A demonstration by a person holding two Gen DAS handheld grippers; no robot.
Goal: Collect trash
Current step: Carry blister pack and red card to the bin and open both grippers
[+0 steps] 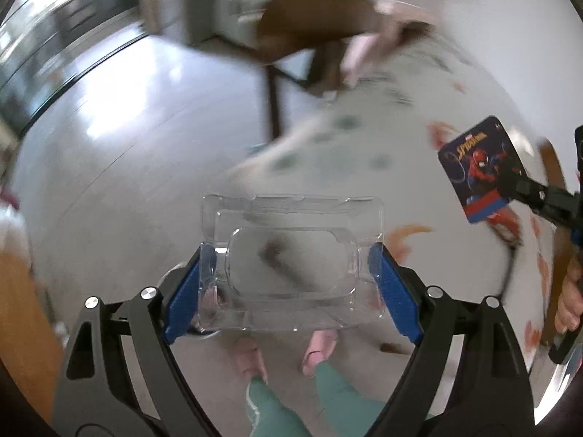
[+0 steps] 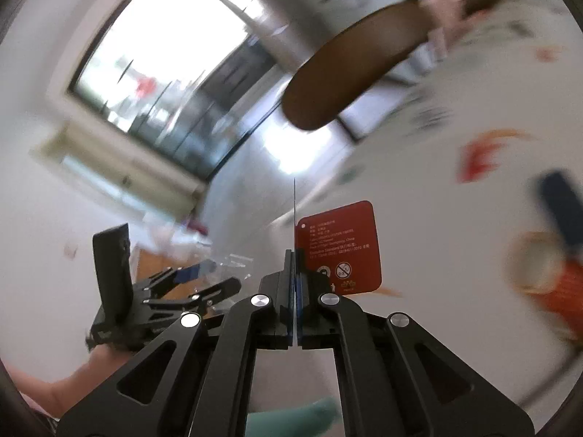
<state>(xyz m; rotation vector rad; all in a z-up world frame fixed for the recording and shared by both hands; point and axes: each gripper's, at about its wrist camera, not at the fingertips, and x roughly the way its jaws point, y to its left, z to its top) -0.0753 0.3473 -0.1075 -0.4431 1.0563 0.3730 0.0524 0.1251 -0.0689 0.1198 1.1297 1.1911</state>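
Trash items held number two: one clear plastic blister shell (image 1: pixel 291 255) and one printed card (image 1: pixel 477 171). Left gripper (image 1: pixel 291 276) stands wide, blue pads (image 1: pixel 395 291) clamped on the shell's sides above the floor (image 1: pixel 127 145). Right gripper (image 2: pixel 294 280) is closed tight on the card, whose front reads "SPIDER-MAN"; its red back carries small print, mostly illegible.

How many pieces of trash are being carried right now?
2. A clear plastic tray sits between the left gripper's jaws; a printed card is pinched in the right gripper. Blur may hide more on the table.
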